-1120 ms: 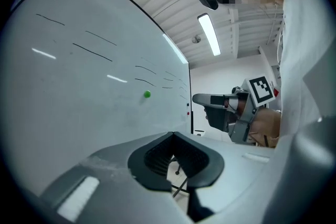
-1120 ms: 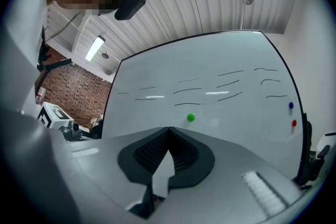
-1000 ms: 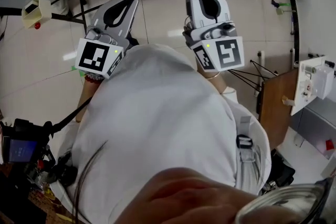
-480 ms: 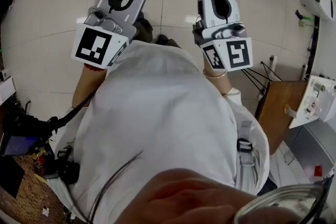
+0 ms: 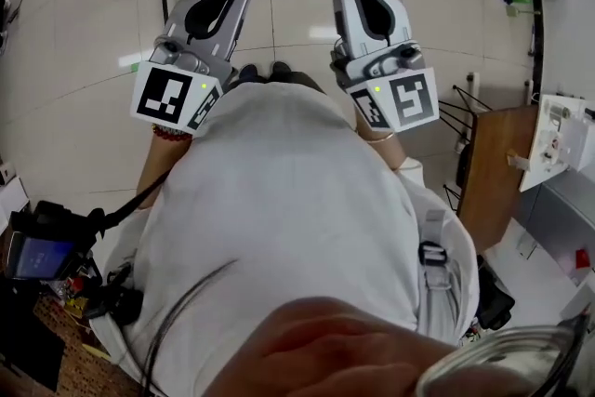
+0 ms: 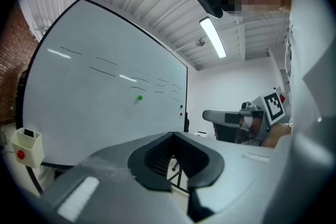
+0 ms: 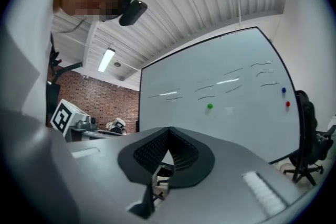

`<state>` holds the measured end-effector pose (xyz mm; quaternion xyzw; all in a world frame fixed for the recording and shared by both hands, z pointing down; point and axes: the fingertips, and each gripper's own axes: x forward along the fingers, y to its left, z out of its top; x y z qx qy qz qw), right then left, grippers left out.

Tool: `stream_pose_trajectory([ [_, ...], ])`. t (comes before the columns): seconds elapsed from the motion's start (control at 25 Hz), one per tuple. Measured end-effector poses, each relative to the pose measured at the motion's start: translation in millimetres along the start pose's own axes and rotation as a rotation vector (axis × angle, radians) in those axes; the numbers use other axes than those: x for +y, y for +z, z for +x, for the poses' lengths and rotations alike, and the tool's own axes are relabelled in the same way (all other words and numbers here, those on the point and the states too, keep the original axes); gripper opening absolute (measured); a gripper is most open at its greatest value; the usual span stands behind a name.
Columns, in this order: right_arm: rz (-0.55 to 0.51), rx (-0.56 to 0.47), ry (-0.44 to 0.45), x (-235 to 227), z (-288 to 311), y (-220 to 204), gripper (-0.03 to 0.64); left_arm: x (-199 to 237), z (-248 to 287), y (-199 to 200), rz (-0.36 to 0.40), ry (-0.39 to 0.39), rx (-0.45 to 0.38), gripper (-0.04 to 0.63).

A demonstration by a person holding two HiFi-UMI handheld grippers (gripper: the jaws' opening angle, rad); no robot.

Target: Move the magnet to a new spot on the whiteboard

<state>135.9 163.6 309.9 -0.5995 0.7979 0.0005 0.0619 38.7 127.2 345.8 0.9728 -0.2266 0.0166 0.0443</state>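
Right gripper [image 7: 168, 129] closed, green magnet [image 7: 210, 106] well apart

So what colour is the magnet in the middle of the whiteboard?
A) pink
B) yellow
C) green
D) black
C: the right gripper view shows a small green magnet stuck near the middle of the whiteboard.
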Motion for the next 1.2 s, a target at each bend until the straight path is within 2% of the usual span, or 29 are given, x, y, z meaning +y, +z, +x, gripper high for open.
stream_pose_trajectory([
  [0.08,-0.022,0.004,0.056,20.6,3.1,-0.5,0.003,3.2,-6.3,-0.1,-0.011,0.002,-0.01,0.006],
  [0.16,-0.026,0.014,0.072,36.4,8.4,-3.1,0.003,9.3,-14.2,-4.4,-0.022,0.0,0.0,0.006],
  [0.52,-0.022,0.018,0.023,40.6,32.3,6.2,0.002,45.7,-41.1,-5.4,-0.045,0.035,0.037,0.006],
  [0.68,0.009,0.035,0.059,63.6,43.8,3.2,0.003,29.1,-45.7,0.8,-0.016,-0.046,0.026,0.006],
  [0.88,-0.05,0.052,0.157,90.0,48.6,7.0,0.003,21.0,-40.3,30.0,-0.002,-0.102,-0.044,0.006],
  [1.08,-0.059,0.071,0.149,84.1,40.0,6.2,0.003,17.4,-43.4,30.9,0.062,-0.144,-0.01,0.006],
  [1.2,-0.056,0.068,0.149,82.8,37.6,7.2,0.003,9.1,-42.1,39.2,0.09,-0.162,-0.04,0.006],
])
